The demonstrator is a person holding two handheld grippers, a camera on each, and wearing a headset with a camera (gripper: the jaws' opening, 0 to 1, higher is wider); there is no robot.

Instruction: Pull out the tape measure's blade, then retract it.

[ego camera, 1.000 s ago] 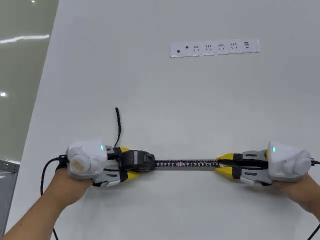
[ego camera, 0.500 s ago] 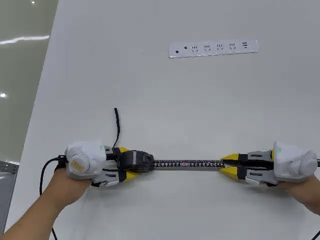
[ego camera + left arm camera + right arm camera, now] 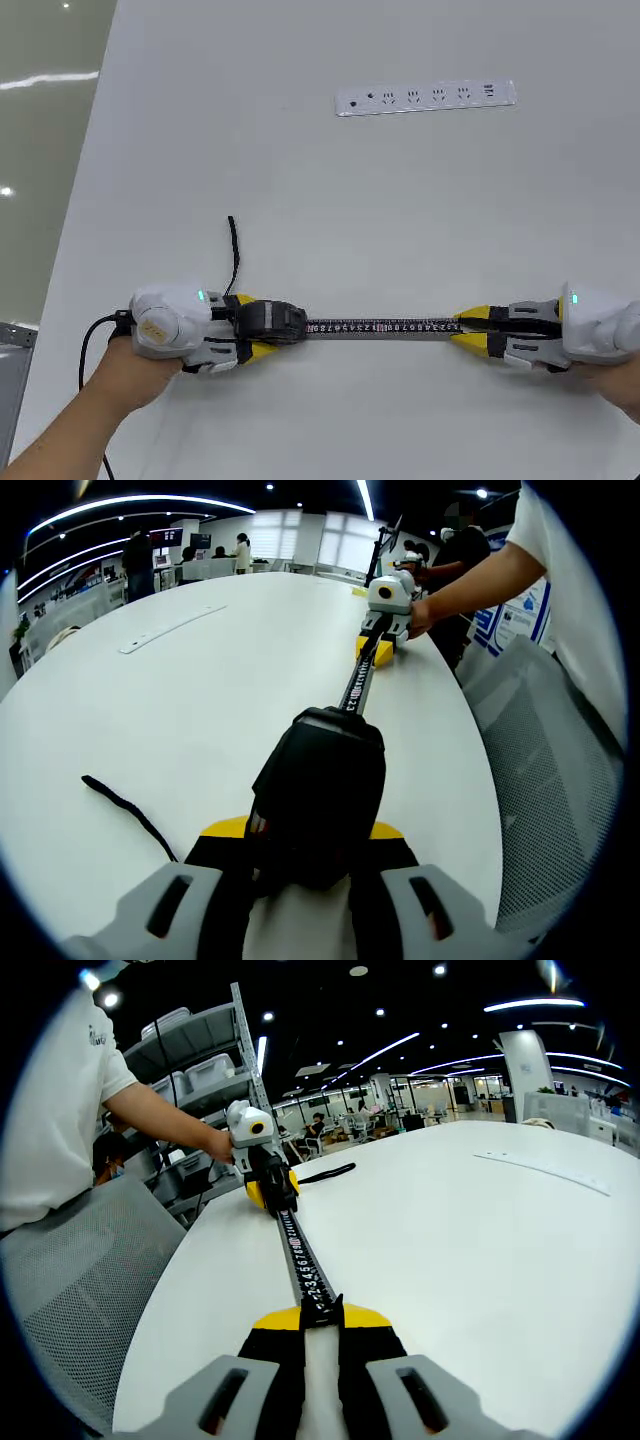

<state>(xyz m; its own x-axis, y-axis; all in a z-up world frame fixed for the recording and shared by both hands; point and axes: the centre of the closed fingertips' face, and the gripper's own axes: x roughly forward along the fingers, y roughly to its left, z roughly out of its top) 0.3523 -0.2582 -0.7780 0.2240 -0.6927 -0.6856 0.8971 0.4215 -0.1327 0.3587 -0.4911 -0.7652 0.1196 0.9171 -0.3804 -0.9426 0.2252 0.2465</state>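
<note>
Pull-out step in hand, by the look of it. Clamped in the left claw [image 3: 258, 333], jaws narrow against its sides: the tape measure's black case [image 3: 320, 785], down on the white counter [image 3: 350, 200] close to the near edge, left of the middle. Pinched in the right claw [image 3: 478, 329], jaws nearly closed: the tip of the blade [image 3: 385, 327], stretched straight along the near edge toward the right. Trailing from the case toward the far edge: a black strap [image 3: 235, 248]. Well apart, by the far edge: a power strip [image 3: 426, 96]. Next, most likely: either draw out a little more, or ease the tip back toward the case, guiding it so as not to let it snap, with the case held firm.
</note>
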